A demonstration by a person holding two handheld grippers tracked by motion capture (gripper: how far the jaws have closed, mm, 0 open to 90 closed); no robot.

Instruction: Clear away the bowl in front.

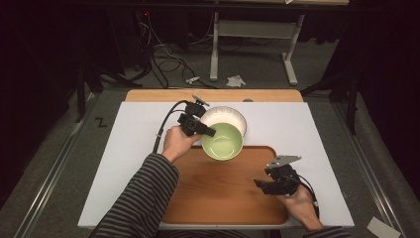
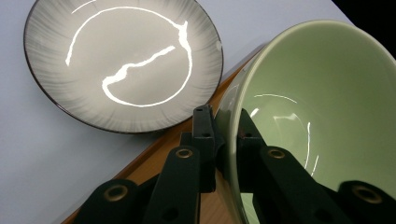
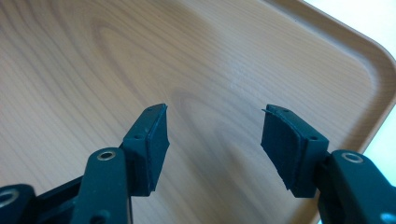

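A pale green bowl [image 1: 222, 142] hangs tilted over the far edge of the wooden tray [image 1: 218, 193]. My left gripper [image 1: 210, 132] is shut on its left rim. In the left gripper view the two jaws pinch the green bowl's wall [image 2: 317, 112], one pad inside and one outside, at my left gripper [image 2: 223, 128]. Just behind lies a white, grey-streaked dish [image 1: 224, 117] on the mat, the same dish [image 2: 122, 65] gleaming under the light. My right gripper [image 1: 262, 184] hovers open over the tray's right part, and the right gripper [image 3: 215, 135] has nothing between its pads.
A white mat [image 1: 138, 134] covers the table, and the wooden tray [image 3: 116, 51] with its raised rim lies at the near centre. Beyond the table are a desk frame [image 1: 214, 44], cables and scraps on the floor. A striped sleeve [image 1: 133, 203] comes in at lower left.
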